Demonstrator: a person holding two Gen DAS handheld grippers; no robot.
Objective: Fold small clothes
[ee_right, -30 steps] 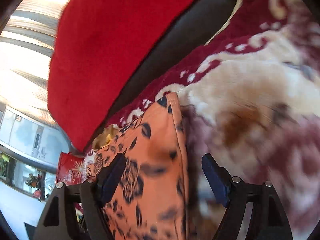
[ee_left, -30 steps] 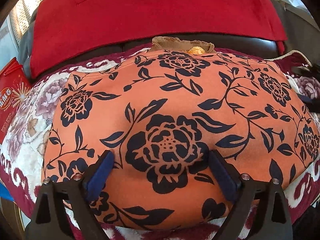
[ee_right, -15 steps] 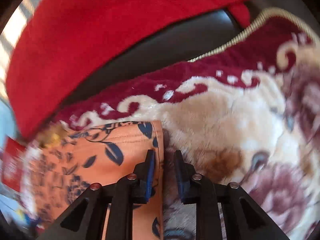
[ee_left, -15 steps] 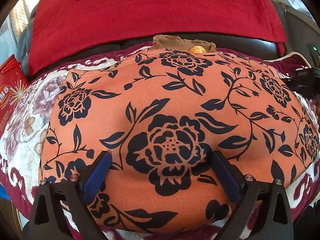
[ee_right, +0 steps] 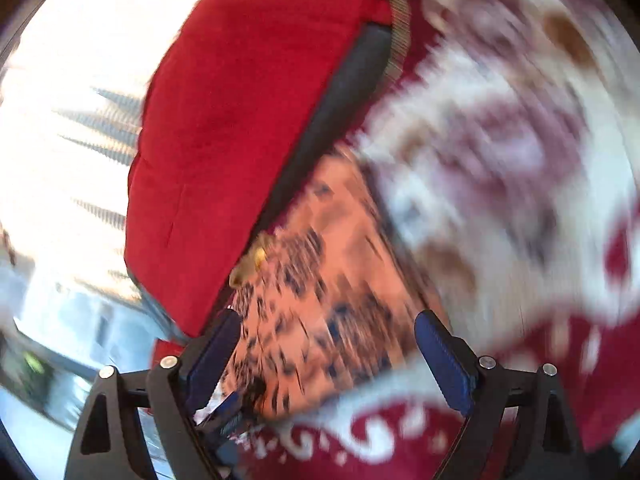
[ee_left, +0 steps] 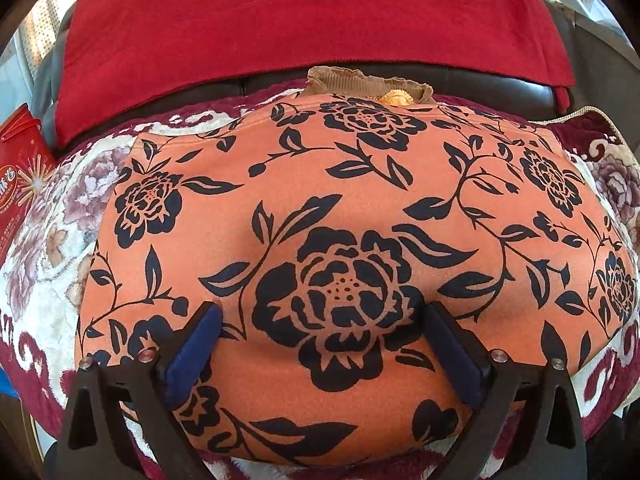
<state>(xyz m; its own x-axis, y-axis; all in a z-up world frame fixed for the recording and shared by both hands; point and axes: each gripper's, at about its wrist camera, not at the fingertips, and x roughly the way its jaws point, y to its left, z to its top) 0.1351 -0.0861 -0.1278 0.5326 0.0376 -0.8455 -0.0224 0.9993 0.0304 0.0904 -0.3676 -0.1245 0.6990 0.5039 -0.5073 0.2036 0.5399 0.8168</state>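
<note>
An orange garment (ee_left: 320,216) with a black flower print lies folded flat on a plush maroon and cream blanket (ee_left: 52,240). A brown ribbed collar (ee_left: 360,84) with a gold piece sticks out at its far edge. My left gripper (ee_left: 320,340) is open, its blue pads resting over the near middle of the garment. In the blurred right wrist view the garment (ee_right: 328,280) lies ahead. My right gripper (ee_right: 324,344) is open above it and holds nothing.
A red cushion (ee_left: 304,16) leans on the dark sofa back (ee_left: 480,80) behind the garment. A red printed bag (ee_left: 20,184) stands at the left. The blanket (ee_right: 500,160) spreads to the right of the garment in the right wrist view.
My right gripper, shut at the garment's right edge half a second ago, has opened and swung away fast. My left gripper has hardly moved.
</note>
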